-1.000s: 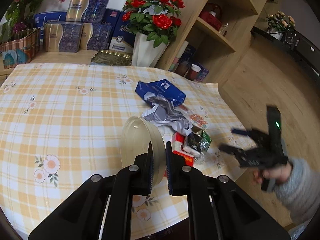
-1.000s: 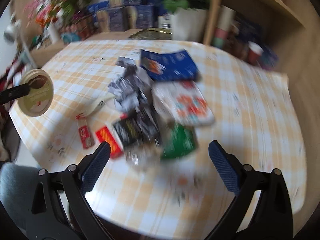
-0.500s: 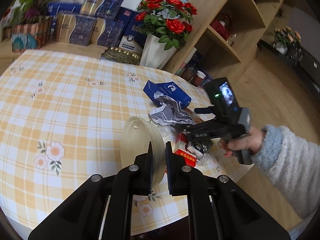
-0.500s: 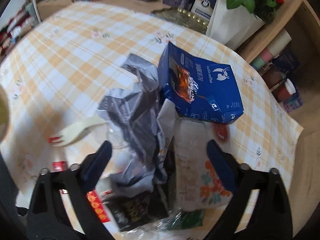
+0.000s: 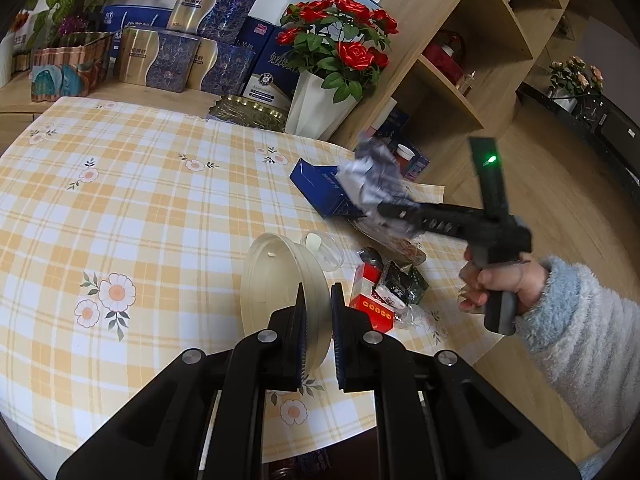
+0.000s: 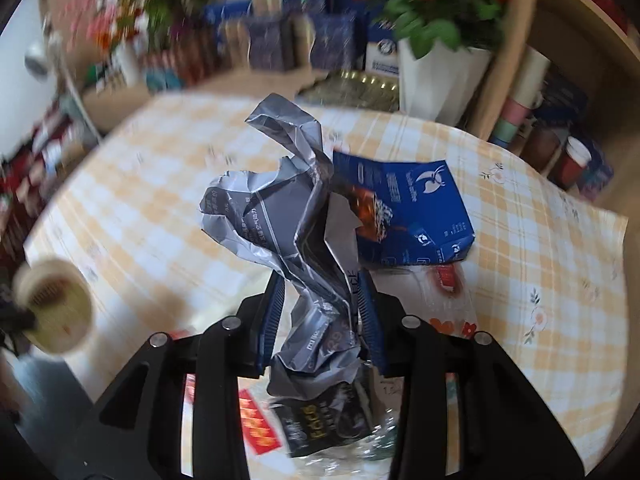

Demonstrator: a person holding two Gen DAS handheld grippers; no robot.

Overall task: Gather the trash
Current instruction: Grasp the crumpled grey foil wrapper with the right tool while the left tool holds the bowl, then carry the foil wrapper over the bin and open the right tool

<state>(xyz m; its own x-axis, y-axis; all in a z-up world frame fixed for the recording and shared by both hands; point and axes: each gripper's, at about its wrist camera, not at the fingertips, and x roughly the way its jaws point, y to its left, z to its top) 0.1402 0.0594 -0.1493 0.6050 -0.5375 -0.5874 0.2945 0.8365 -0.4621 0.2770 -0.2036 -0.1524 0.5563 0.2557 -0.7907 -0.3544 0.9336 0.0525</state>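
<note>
My left gripper is shut on the rim of a cream paper bowl, held on edge above the checked tablecloth; the bowl also shows at the left of the right wrist view. My right gripper has a crumpled silver-grey wrapper between its pads, its jaws still closing, the wrapper raised off the table. Below it lie a blue carton, a black packet and a red packet.
A white vase of red roses and stacked gift boxes stand at the table's back. A wooden shelf unit rises to the right. A clear plastic lid lies by the bowl. A hand in a fleecy sleeve holds the right gripper.
The right gripper swung in over the trash pile, closed on the grey wrapper and lifted it off the table. The left gripper keeps the bowl, nearly still.
</note>
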